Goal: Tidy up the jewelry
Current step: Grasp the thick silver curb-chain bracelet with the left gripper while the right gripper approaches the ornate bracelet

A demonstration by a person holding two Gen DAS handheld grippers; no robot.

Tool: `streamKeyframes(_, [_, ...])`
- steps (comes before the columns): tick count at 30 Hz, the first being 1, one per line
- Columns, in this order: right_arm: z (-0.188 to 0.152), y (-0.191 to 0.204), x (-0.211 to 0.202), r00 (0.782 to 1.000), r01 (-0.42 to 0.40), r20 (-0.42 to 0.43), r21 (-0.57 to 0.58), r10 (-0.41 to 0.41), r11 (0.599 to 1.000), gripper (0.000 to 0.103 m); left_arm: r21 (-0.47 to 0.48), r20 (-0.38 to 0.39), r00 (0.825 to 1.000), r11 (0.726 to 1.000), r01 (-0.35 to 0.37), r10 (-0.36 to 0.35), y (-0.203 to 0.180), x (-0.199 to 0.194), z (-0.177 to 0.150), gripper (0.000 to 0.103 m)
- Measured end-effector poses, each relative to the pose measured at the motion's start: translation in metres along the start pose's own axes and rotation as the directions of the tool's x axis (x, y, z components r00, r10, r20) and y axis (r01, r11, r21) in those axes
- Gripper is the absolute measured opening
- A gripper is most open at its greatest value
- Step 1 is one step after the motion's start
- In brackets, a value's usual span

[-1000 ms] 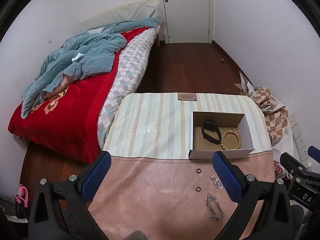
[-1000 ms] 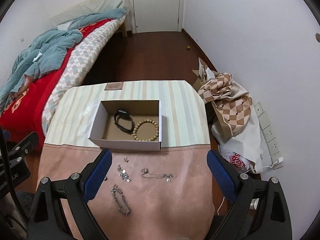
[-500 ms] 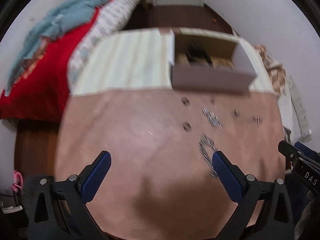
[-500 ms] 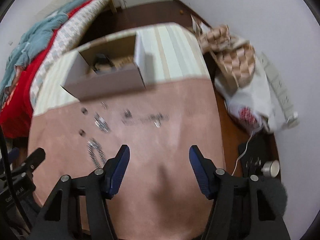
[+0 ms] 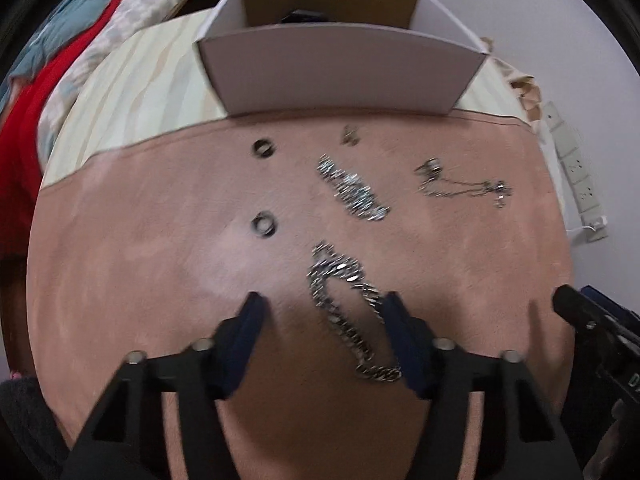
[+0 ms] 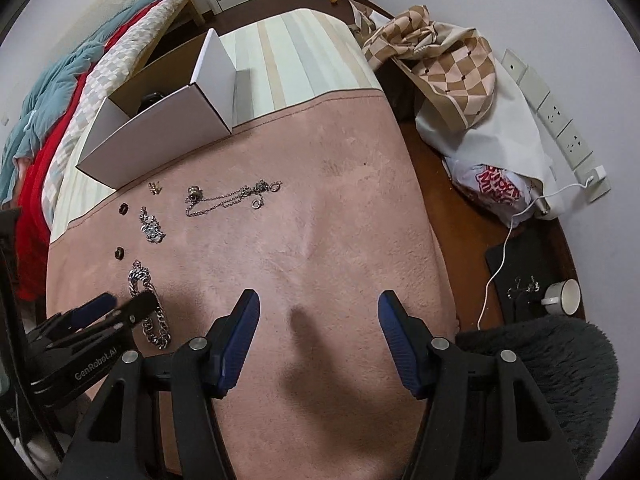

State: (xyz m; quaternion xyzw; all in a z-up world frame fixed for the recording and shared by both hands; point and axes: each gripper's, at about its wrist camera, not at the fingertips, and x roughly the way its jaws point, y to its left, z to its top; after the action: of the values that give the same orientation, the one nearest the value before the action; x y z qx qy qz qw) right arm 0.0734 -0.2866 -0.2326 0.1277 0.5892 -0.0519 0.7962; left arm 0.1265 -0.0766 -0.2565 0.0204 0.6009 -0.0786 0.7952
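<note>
Left claw (image 6: 120, 304) body reads "GenRobot.AI", beside chain bracelet (image 6: 150, 312).

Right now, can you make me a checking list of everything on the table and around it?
Surface: pink cloth in front, striped cloth behind.
Job's things: white box open; chunky chain, sparkly bracelet, thin chain, two dark rings and a small clip loose on the pink cloth.
Clutter: nothing seen on the table.
Grippers: left gripper open, low around the chunky chain; right gripper open, nothing between its fingers.
Cables: white cable on the floor.
Surroundings: bed, checked bag, cup.
</note>
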Motion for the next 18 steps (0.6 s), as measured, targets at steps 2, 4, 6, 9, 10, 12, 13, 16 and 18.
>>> streamKeyframes(2, [0.002, 0.001, 0.003, 1.000, -0.006, -0.005, 0.004, 0.006, 1.000, 0.064, 0.001, 0.004, 0.999, 0.999, 0.054, -0.054, 0.001, -0.003, 0.004, 0.004])
streamKeyframes(4, [0.004, 0.001, 0.005, 1.000, -0.014, -0.009, 0.009, 0.014, 1.000, 0.064, -0.005, -0.004, 0.998, 0.998, 0.062, -0.062, 0.005, -0.005, 0.007, 0.003])
streamKeyframes(6, [0.007, 0.002, 0.006, 1.000, -0.021, -0.010, 0.011, 0.021, 1.000, 0.064, -0.026, -0.003, 0.998, 0.998, 0.063, -0.063, 0.013, -0.006, 0.010, 0.002])
streamKeyframes(9, [0.013, 0.006, 0.006, 0.999, -0.037, -0.007, 0.007, 0.037, 0.999, 0.064, -0.076, 0.005, 0.997, 0.994, 0.079, -0.079, 0.032, -0.015, 0.011, 0.002])
streamKeyframes(10, [0.014, 0.008, 0.006, 0.999, -0.042, -0.006, 0.006, 0.042, 0.999, 0.064, -0.086, 0.014, 0.997, 0.993, 0.078, -0.077, 0.038, -0.019, 0.011, 0.002])
streamKeyframes(12, [0.017, 0.010, 0.006, 0.998, -0.064, -0.004, 0.005, 0.064, 0.998, 0.064, -0.098, 0.035, 0.997, 0.992, 0.075, -0.072, 0.047, -0.029, 0.010, 0.002])
streamKeyframes(13, [0.020, 0.014, 0.006, 0.996, -0.086, -0.005, 0.002, 0.086, 0.996, 0.064, -0.104, 0.046, 0.996, 0.992, 0.078, -0.074, 0.052, -0.034, 0.010, 0.002])
streamKeyframes(16, [0.026, 0.027, 0.008, 0.993, -0.121, 0.000, -0.025, 0.121, 0.992, 0.064, -0.113, 0.075, 0.994, 0.990, 0.083, -0.075, 0.066, -0.045, 0.011, 0.002])
streamKeyframes(18, [0.028, 0.039, 0.010, 0.990, -0.142, -0.004, -0.053, 0.142, 0.989, 0.064, -0.121, 0.095, 0.993, 0.989, 0.087, -0.076, 0.074, -0.051, 0.012, 0.002])
